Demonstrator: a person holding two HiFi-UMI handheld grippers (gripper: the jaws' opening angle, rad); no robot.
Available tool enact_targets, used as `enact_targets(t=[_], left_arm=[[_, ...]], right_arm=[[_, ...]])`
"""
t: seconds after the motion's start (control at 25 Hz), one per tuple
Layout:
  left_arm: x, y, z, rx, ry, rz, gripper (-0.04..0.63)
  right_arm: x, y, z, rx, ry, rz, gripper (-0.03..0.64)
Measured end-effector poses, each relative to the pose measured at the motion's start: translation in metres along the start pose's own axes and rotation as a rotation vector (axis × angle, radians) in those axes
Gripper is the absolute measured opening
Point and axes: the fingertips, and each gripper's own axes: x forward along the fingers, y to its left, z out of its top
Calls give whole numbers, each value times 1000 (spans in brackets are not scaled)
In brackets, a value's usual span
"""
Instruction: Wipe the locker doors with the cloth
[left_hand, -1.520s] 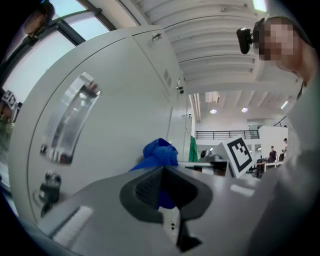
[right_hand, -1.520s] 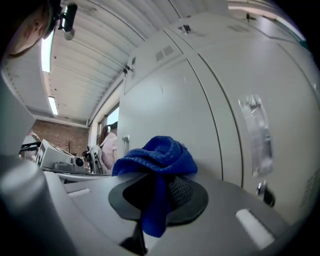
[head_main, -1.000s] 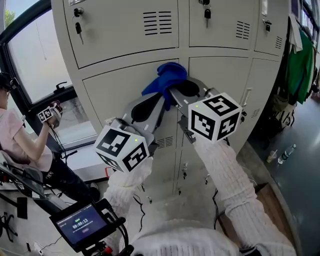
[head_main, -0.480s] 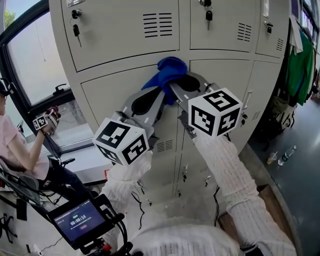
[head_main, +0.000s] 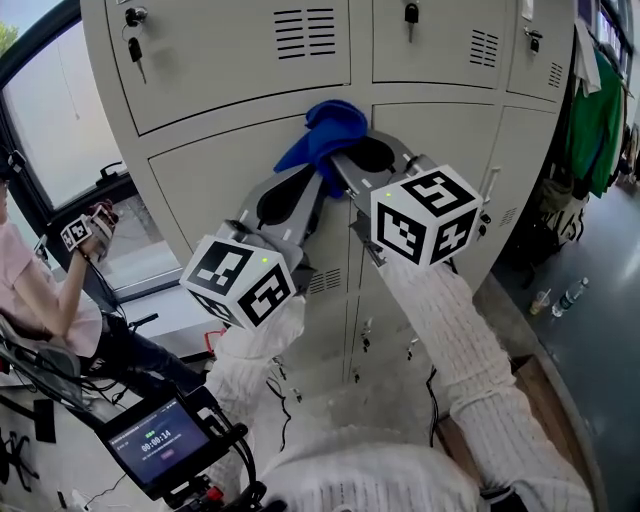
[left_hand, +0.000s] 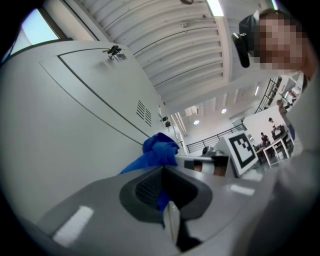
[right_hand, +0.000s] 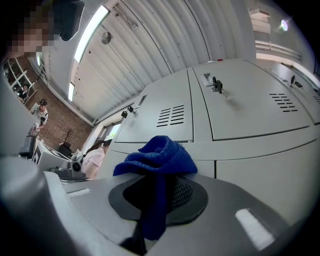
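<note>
A bunched blue cloth (head_main: 325, 130) is pressed against the grey locker doors (head_main: 225, 175), at the seam between the upper and middle rows. Both grippers meet at it. My left gripper (head_main: 316, 178) reaches up from the lower left, its jaws shut on a strip of the cloth (left_hand: 157, 152) that runs down between the pads. My right gripper (head_main: 346, 160) comes in beside it from the right, shut on the cloth (right_hand: 161, 154) as well. The left gripper (left_hand: 163, 169) and right gripper (right_hand: 159, 176) each show blue fabric in the jaw seam.
Keys hang in the upper door locks (head_main: 132, 48) (head_main: 410, 14). A seated person (head_main: 40, 300) holding another gripper (head_main: 80, 232) is at the left by the window (head_main: 60, 120). A screen device (head_main: 150, 440) sits below. Green clothing (head_main: 598, 110) and bottles (head_main: 570, 297) are at the right.
The cloth and both grippers have drifted slightly up and left together, still at the same door seam. Both grips are unchanged.
</note>
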Motion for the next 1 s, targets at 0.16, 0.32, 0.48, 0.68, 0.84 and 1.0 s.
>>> enact_targets(t=[0.16, 0.32, 0.48, 0.68, 0.84, 1.0], left_arm=[[-3, -2, -15, 13, 44, -1, 5], [-6, -5, -35, -8, 95, -6, 5], [-11, -9, -61, -47, 145, 4, 5], [-22, -11, -91, -83, 212, 6, 5], [-34, -13, -119, -113, 283, 13, 5], [-44, -14, -141, -167, 323, 30, 5]], right_arm=[[-2, 1, -11, 16, 18, -1, 48], [-9, 0, -32, 58, 44, -5, 48], [-16, 1, -60, 100, 85, -6, 48], [-21, 5, -89, 132, 142, 2, 48], [-25, 11, -111, 157, 190, 14, 48], [-31, 20, -137, 182, 243, 22, 48]])
